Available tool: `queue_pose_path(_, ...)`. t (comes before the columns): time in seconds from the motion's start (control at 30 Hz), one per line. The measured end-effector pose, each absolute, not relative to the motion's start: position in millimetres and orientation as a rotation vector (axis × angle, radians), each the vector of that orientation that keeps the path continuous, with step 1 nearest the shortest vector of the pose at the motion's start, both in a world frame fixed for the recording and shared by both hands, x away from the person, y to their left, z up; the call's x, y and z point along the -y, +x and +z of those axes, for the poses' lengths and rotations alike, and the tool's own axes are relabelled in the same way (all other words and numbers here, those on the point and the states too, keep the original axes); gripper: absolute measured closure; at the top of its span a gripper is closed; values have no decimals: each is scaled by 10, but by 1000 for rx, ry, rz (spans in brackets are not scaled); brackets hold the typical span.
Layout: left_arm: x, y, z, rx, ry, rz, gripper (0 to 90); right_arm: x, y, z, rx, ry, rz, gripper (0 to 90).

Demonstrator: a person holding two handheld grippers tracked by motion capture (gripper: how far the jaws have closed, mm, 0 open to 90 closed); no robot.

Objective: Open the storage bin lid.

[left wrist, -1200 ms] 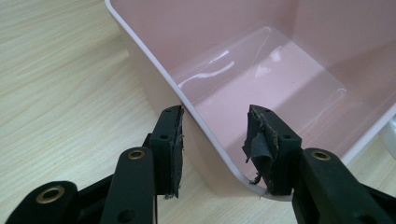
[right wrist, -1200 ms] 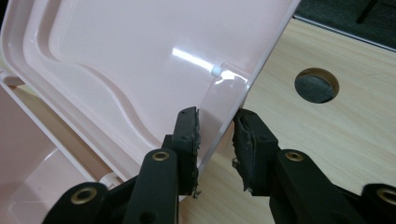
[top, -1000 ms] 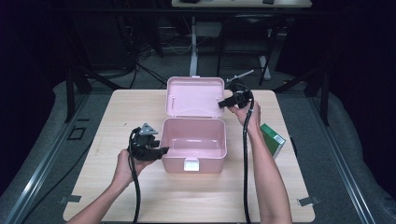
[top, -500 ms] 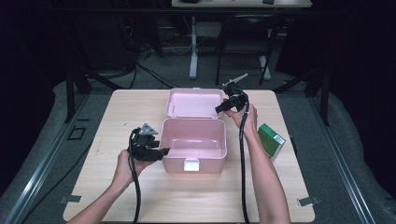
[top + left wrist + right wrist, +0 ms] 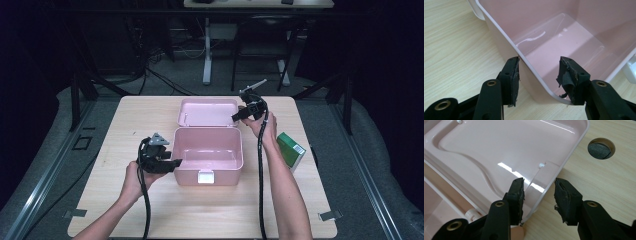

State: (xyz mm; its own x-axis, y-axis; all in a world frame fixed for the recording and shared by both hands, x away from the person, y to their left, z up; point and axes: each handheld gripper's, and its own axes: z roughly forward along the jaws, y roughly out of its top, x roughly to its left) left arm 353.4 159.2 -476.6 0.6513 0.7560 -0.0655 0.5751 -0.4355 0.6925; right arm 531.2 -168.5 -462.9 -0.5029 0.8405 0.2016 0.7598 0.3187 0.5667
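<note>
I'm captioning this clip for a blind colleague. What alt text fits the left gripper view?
Two black jaws straddle the left wall of an open, empty pink box, one outside and one inside, near its rounded front corner; the outer jaw sits against the wall and the inner one stands clear of it. The box rests on a light wooden table.

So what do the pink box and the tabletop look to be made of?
The pink box looks like glossy moulded plastic: thin rounded walls and bright reflections on its floor and open lid. The table appears to be light wood or a wood-look laminate, with visible grain and a matte finish.
</note>
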Motion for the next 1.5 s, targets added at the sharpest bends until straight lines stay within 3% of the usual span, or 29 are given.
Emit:
queue_pose_path(0.37, -1594, 3549, -4735, -1017, 2196, 319, 496, 1688, 5281, -4555, -2447, 1439, 915, 520)
queue_pose_path(0.53, -1630, 3577, -4692, -1021, 2217, 301, 409, 1730, 5189, -4429, -2453, 1387, 888, 396)
queue_pose_path(0.9, -1693, 3631, -4589, -1006, 2271, 253, 321, 1833, 4907, -4104, -2510, 1293, 795, 145)
queue_pose_path(1.2, -1739, 3699, -4531, -1000, 2306, 203, 243, 1926, 4641, -3823, -2544, 1166, 736, 58)
queue_pose_path(1.5, -1774, 3734, -4488, -992, 2333, 167, 168, 2179, 4440, -3738, -2585, 1140, 633, 36)
